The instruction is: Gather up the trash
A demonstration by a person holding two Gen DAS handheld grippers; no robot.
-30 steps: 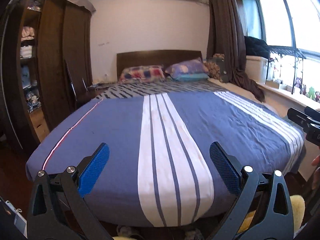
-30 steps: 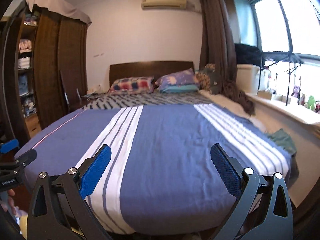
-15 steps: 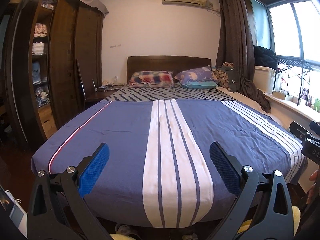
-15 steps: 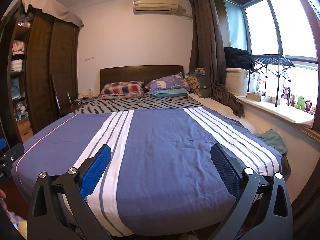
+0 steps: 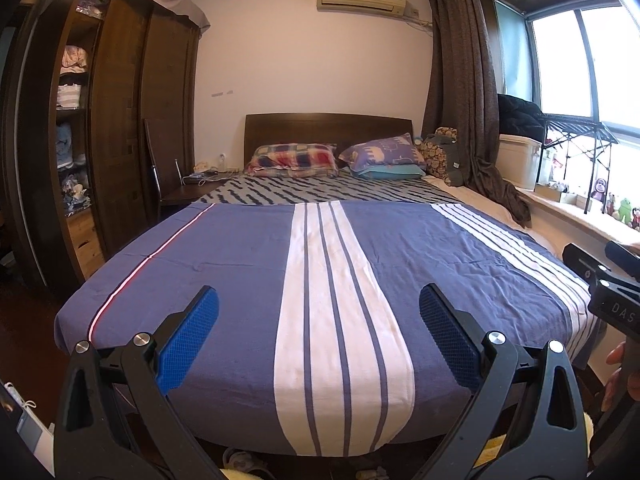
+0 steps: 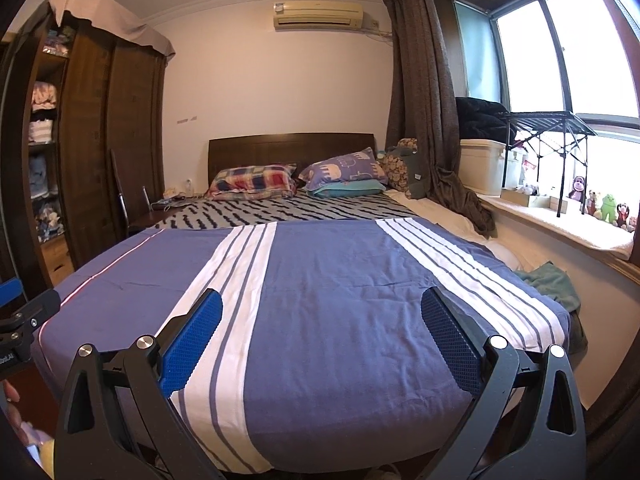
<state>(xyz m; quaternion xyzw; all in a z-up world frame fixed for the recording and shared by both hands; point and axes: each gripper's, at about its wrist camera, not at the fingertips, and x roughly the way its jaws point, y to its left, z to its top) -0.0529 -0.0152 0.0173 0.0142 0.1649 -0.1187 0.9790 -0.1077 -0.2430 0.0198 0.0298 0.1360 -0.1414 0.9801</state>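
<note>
Nearest to us, the left hand-held gripper (image 5: 319, 336) and the right hand-held gripper (image 6: 321, 338) are each held level at the foot of the bed, blue-padded fingers spread wide with nothing between them; we also see the right one at the edge of the left view. Both point along the blue bedspread with white stripes (image 5: 344, 280), which lies smooth and bare. Beyond it lie the plaid pillow (image 5: 292, 156) and the purple elephant-print pillow (image 5: 382, 152) against the dark wooden headboard (image 5: 328, 128). We can make out no trash on the bed in either view; the cluttered dark bedside surface (image 5: 200, 184) and the small pale items in the shadow under the bed's foot (image 5: 240, 460) are the likeliest places, though too small to identify. We judge bedroom litter such as paper or wrappers to be light, soft and crushable, best pinched at a raised fold or edge. The dark wooden wardrobe (image 5: 132, 120) stands left, the window sill with plush toys (image 6: 600, 216) right.
</note>
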